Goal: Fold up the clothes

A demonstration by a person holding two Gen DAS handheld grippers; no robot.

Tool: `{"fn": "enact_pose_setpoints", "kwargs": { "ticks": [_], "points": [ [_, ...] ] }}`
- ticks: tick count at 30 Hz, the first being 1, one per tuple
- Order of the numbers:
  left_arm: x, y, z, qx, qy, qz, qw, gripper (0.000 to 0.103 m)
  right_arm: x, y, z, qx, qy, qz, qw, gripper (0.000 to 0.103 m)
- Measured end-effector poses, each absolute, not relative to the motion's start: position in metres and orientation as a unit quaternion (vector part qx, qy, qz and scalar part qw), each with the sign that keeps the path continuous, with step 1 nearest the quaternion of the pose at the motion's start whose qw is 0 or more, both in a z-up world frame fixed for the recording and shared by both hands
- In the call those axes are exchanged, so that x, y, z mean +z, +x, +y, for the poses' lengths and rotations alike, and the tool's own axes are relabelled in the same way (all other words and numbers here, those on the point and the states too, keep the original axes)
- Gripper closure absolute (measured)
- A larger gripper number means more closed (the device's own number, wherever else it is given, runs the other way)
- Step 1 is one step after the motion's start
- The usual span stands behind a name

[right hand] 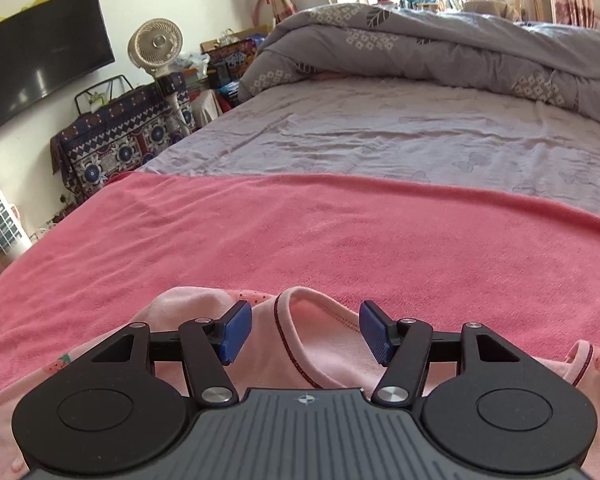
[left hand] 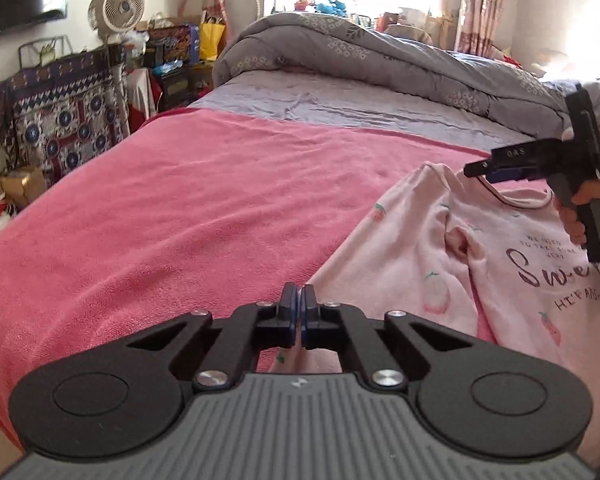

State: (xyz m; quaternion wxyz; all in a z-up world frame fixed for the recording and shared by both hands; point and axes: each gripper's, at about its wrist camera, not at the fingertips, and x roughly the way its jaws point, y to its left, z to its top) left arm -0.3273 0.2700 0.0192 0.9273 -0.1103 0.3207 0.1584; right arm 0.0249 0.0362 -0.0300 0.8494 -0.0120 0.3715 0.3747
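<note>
A pale pink top (left hand: 480,264), printed with small strawberries and dark script lettering, lies spread on the pink blanket (left hand: 172,216) that covers the near part of the bed. Beyond the blanket's edge the grey sheet (right hand: 380,136) shows, and a grey patterned duvet (right hand: 440,44) is heaped at the far end.

The left claw (left hand: 299,312) is pinched fully together at the garment's left edge, its blue pads meeting with a sliver of the pink cloth caught between them. The right claw (right hand: 302,332) stands about half open over the neckline; the dark-trimmed collar (right hand: 288,344) rises between its blue pads, which do not press on it. From the left wrist view, a hand (left hand: 580,208) grips the right tool's handle above the shirt's neck.

A fan (right hand: 154,46) stands by the wall to the left.
</note>
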Motion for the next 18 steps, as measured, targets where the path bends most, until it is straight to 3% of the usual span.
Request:
{"fn": "enact_pose_setpoints", "kwargs": {
  "ticks": [3, 4, 5, 7, 10, 15, 17, 18],
  "points": [
    [0.019, -0.328, 0.285, 0.161, -0.151, 0.321, 0.921, 0.103, -0.035, 0.028, 0.039, 0.374, 0.005, 0.386, 0.843, 0.053],
    [0.021, -0.330, 0.287, 0.164, -0.152, 0.317, 0.922, 0.103, -0.038, 0.029, 0.040, 0.374, 0.009, 0.391, 0.841, 0.063],
    [0.024, -0.332, 0.288, 0.177, -0.144, 0.309, 0.924, 0.103, -0.040, 0.030, 0.042, 0.372, 0.013, 0.395, 0.840, 0.082],
    [0.035, -0.336, 0.291, 0.226, -0.107, 0.284, 0.926, 0.103, -0.041, 0.033, 0.043, 0.369, 0.032, 0.395, 0.841, 0.094],
    [0.047, -0.340, 0.311, 0.242, -0.108, 0.272, 0.925, 0.103, -0.035, 0.036, 0.044, 0.365, 0.060, 0.379, 0.848, 0.095],
    [0.029, -0.341, 0.309, 0.124, -0.134, 0.356, 0.916, 0.103, -0.032, 0.040, 0.045, 0.372, 0.040, 0.380, 0.846, 0.094],
    [0.019, -0.339, 0.299, 0.086, -0.133, 0.384, 0.910, 0.092, -0.038, 0.042, 0.042, 0.370, 0.041, 0.390, 0.842, 0.093],
    [0.016, -0.339, 0.297, 0.075, -0.135, 0.390, 0.908, 0.079, -0.042, 0.042, 0.041, 0.370, 0.044, 0.395, 0.840, 0.093]
  ]
}}
